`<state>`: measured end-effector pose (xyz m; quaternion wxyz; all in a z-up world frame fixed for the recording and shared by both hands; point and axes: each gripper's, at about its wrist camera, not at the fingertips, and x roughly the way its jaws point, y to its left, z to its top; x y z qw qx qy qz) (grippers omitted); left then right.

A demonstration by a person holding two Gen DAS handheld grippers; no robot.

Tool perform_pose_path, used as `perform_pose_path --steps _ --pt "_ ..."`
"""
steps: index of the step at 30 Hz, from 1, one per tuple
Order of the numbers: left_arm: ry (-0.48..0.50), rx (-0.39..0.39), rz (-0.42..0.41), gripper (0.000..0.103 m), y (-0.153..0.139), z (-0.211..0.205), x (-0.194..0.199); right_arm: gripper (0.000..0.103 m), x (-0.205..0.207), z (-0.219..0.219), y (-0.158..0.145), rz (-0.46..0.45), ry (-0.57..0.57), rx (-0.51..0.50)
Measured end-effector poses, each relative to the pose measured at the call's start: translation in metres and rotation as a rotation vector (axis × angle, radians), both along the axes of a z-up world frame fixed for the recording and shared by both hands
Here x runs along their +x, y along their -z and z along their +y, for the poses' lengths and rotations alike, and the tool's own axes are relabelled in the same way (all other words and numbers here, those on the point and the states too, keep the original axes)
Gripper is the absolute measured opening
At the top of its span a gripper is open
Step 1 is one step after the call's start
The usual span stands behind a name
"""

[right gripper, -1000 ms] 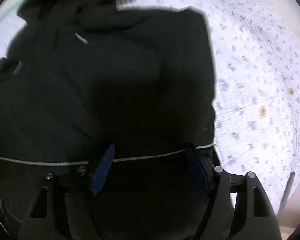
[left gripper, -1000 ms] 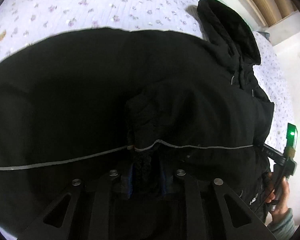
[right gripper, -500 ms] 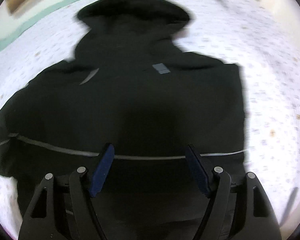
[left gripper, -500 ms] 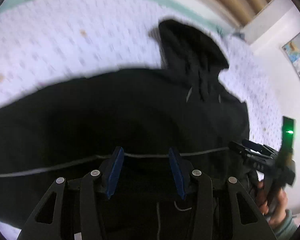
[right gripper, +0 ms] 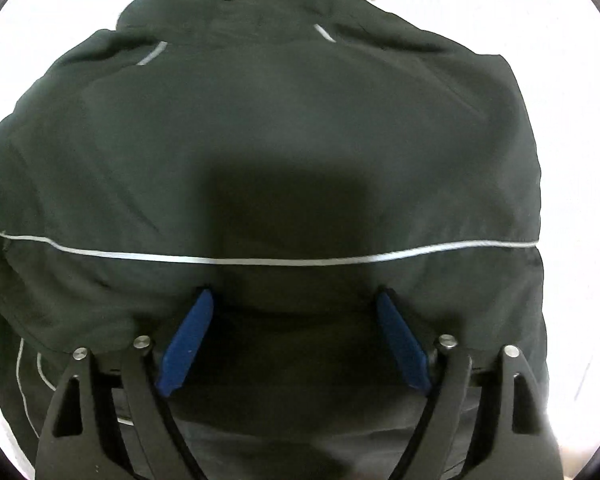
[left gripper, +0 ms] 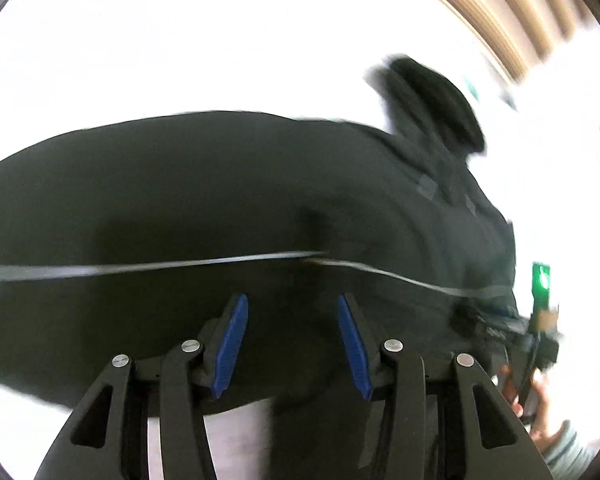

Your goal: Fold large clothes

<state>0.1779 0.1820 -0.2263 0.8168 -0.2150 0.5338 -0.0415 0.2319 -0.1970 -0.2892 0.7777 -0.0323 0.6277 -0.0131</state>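
Observation:
A large black hooded jacket [left gripper: 240, 192] with a thin grey reflective stripe lies spread flat on the bed, back side up, hood [left gripper: 432, 104] at the far right. In the right wrist view the jacket [right gripper: 280, 140] fills the frame, hood at the top. My left gripper [left gripper: 290, 300] is open and empty over the jacket's lower part below the stripe. My right gripper [right gripper: 294, 296] is open wide and empty just above the hem area; it also shows in the left wrist view [left gripper: 496, 328], at the jacket's right edge.
The bed cover [left gripper: 220, 40] around the jacket is overexposed white. A wooden slatted headboard [left gripper: 512, 12] stands at the far right. The person's hand [left gripper: 540, 408] holds the right gripper's handle with a green light [left gripper: 542, 280].
My left gripper let go of the bunched jacket fabric, opened and drew back. My right gripper stayed open and moved closer to the jacket. The jacket now lies flat.

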Motion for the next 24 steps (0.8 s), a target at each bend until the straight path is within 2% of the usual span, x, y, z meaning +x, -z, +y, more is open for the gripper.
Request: perform_pose_path --steps 2,5,8,11,18,20,24 --pt "-0.159 0.002 0.003 0.048 -0.001 0.059 -0.03 0.092 0.001 -0.001 0.001 0.002 0.004 0.002" --pt "-0.382 -0.003 0.007 0.048 -0.003 0.138 -0.073 0.092 0.005 0.003 0.003 0.0 0.004 -0.032" --pt "-0.577 -0.028 0.003 0.049 -0.002 0.205 -0.11 0.093 0.006 0.009 0.002 -0.001 0.024 -0.031" --pt "-0.727 -0.003 0.011 0.051 0.005 0.253 -0.131 0.094 0.01 0.01 0.002 0.004 0.035 -0.029" --pt "-0.912 -0.123 0.025 0.054 0.049 0.315 -0.151 0.094 0.029 0.023 -0.002 0.026 0.034 -0.037" --pt "-0.93 -0.17 0.003 0.057 0.055 0.316 -0.148 0.094 0.032 0.025 -0.002 0.031 0.031 -0.037" --pt "-0.901 -0.184 -0.024 0.061 0.055 0.314 -0.136 0.094 0.036 0.032 -0.004 0.039 0.034 -0.044"
